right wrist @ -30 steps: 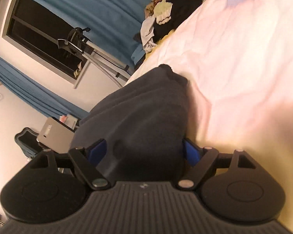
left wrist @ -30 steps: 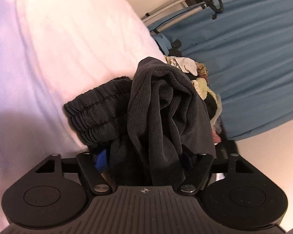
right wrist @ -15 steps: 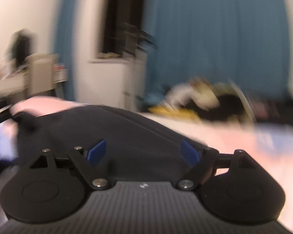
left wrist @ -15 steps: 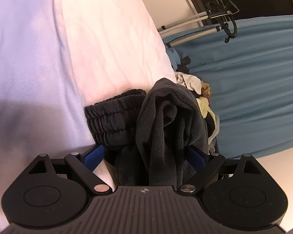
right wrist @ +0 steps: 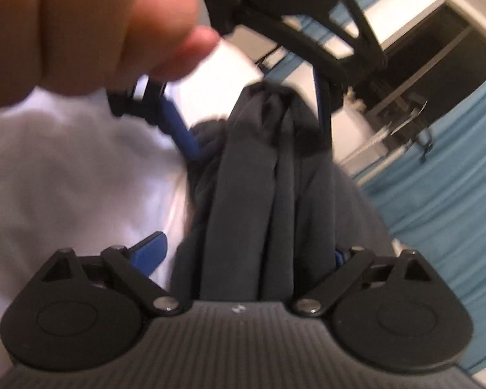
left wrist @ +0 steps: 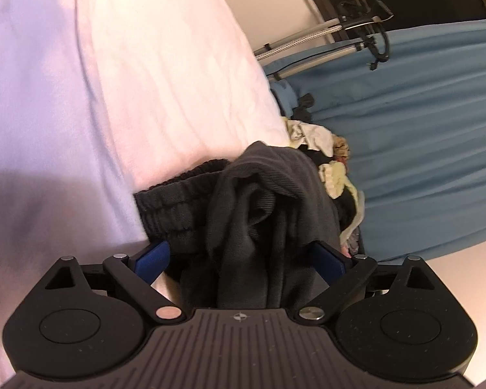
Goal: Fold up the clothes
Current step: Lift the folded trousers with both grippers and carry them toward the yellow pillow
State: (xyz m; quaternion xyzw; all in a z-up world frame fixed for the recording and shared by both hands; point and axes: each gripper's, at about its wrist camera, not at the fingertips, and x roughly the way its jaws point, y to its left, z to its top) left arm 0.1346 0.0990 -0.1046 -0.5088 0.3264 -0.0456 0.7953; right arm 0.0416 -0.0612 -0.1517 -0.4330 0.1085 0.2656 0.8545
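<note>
1. The bunched trousers (left wrist: 259, 214) lie on the bed (left wrist: 120, 103), near its edge.
2. In the left wrist view, a heap of clothes (left wrist: 327, 159) sits behind the trousers, just to the right.
3. A curtain (left wrist: 421, 136) hangs right of the bed, behind the heap.
4. A rail (left wrist: 311, 35) stands beyond the bed's far edge.

Both your wrist views look along their tongs, close on the same dark garment (left wrist: 262, 214), from opposite ends.
</note>
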